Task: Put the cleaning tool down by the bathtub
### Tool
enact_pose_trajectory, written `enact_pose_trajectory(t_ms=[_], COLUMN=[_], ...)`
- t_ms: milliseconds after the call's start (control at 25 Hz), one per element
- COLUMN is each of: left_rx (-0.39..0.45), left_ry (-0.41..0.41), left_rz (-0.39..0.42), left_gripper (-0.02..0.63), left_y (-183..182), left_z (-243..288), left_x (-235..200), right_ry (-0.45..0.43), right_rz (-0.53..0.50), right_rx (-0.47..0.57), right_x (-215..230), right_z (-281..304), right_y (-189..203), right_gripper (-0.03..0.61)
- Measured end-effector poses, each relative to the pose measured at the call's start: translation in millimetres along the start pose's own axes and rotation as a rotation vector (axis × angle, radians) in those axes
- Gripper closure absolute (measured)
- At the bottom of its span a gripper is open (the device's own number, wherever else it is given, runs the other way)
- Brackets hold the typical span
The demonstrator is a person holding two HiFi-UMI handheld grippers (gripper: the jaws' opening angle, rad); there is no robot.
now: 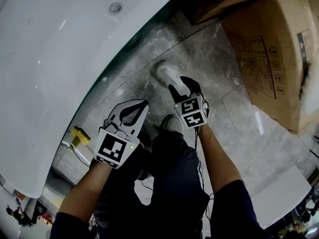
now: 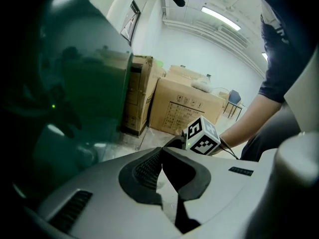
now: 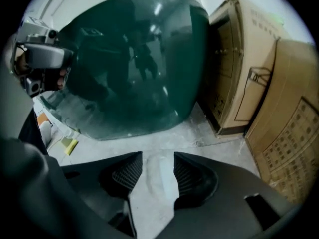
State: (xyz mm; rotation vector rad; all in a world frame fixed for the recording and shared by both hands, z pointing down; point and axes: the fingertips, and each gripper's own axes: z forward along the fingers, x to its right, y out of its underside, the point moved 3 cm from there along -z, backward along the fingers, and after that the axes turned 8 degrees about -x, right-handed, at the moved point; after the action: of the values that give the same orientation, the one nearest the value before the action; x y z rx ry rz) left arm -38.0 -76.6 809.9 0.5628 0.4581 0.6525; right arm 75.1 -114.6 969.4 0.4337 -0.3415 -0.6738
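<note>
The white bathtub (image 1: pixel 60 59) fills the left of the head view; its dark green outer wall (image 3: pixel 134 63) curves over the floor in the right gripper view. A pale, whitish cleaning tool (image 1: pixel 166 74) lies on the grey stone floor by the tub's side. My right gripper (image 1: pixel 180 85) hangs just above it, open and holding nothing. Looking along its jaws, the tool (image 3: pixel 158 180) shows on the floor in the gap between them (image 3: pixel 157 157). My left gripper (image 1: pixel 142 104) is to the left, shut and empty, its tips together (image 2: pixel 160 149).
Large cardboard boxes (image 1: pixel 279 49) stand at the right, close to the tub's end (image 3: pixel 279 108). A small yellow item (image 1: pixel 79 135) lies on the floor by the tub's base. The person's shoe (image 1: pixel 172 123) is just behind the right gripper. A white slab (image 1: pixel 284 193) lies lower right.
</note>
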Motion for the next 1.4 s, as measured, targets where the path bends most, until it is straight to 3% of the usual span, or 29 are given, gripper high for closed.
enact_pose_trajectory(t_ms=[400,880,1400], left_rx=[0.051,0.146,0.252], left_ry=[-0.024,-0.094,-0.151], left_rz=[0.022,0.031,0.040], left_gripper=[0.583,0.583,0.584], left_y=[-84,-166,-219], left_z=[-94,-222,-350], left_x=[32,72,108], right_ry=[0.015,0.031,0.043], right_rz=[0.001,-0.019,-0.077], right_rx=[0.099,0.231,0.400], right_x=[-11,-56,-121], right_z=[-145,-320,-476], right_y=[-82,-166,-245], right_gripper=[0.376,0.376,0.380])
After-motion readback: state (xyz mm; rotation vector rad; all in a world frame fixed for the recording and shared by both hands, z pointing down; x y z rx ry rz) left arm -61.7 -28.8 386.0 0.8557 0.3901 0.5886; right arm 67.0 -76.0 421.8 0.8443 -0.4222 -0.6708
